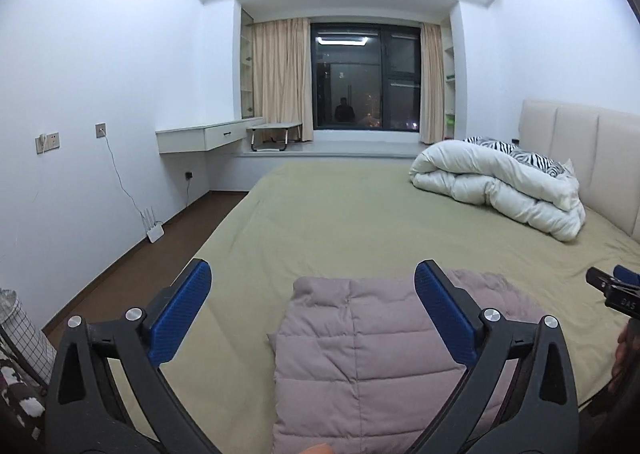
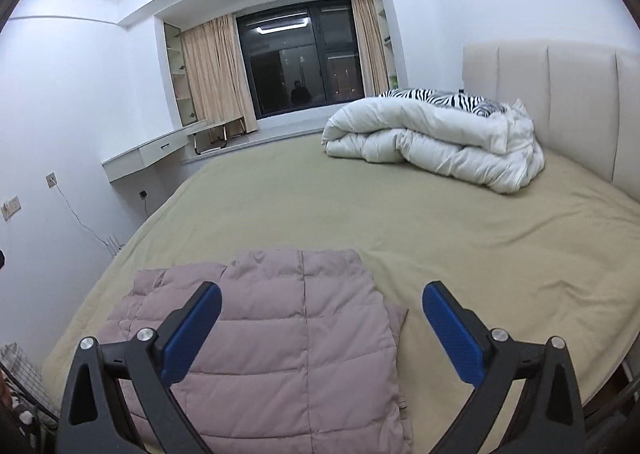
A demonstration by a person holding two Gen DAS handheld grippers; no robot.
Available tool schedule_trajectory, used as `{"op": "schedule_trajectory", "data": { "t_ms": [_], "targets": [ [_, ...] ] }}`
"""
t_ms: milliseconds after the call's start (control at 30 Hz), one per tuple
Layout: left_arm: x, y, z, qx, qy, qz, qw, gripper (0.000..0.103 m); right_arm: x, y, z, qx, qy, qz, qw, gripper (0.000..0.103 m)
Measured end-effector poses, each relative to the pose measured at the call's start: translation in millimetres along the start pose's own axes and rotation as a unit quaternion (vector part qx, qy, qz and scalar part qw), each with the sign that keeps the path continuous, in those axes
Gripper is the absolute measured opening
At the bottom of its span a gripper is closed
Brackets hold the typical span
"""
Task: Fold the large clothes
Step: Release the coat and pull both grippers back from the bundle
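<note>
A mauve quilted puffer jacket [image 1: 372,354] lies folded flat near the front edge of the bed [image 1: 340,214]; it also shows in the right wrist view [image 2: 280,338]. My left gripper [image 1: 313,274] is open and empty, held above the jacket's near-left part. My right gripper [image 2: 322,294] is open and empty above the jacket's right edge. The right gripper's tip shows at the right edge of the left wrist view [image 1: 612,286].
A rolled white duvet [image 1: 500,190] with a zebra-print pillow [image 1: 520,154] lies by the headboard [image 1: 580,142]. A wall desk [image 1: 200,138] and window [image 1: 366,78] stand at the far end. A router [image 1: 154,230] sits on the floor. A checked basket [image 1: 24,338] stands at the left.
</note>
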State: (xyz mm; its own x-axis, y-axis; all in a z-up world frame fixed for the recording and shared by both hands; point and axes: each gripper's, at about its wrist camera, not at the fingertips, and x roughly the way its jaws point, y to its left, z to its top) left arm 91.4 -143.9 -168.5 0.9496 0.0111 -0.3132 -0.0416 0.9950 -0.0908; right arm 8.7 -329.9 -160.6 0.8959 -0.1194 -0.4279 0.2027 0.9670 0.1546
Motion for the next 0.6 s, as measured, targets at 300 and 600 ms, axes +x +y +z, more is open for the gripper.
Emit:
{"op": "schedule_trajectory", "data": {
  "t_ms": [300,600],
  "targets": [
    [-39.8,-42.8,11.3,0.055,0.035,0.038,0.9971,0.103,-32.2,35.9,13.6,-0.042,0.051,-0.012,0.998,0.103],
    [3.4,-35.0,-37.7,0.015,0.164,0.021,0.9861,0.103,-36.1,58.4,6.7,-0.055,0.122,-0.042,0.99,0.103]
  ]
}}
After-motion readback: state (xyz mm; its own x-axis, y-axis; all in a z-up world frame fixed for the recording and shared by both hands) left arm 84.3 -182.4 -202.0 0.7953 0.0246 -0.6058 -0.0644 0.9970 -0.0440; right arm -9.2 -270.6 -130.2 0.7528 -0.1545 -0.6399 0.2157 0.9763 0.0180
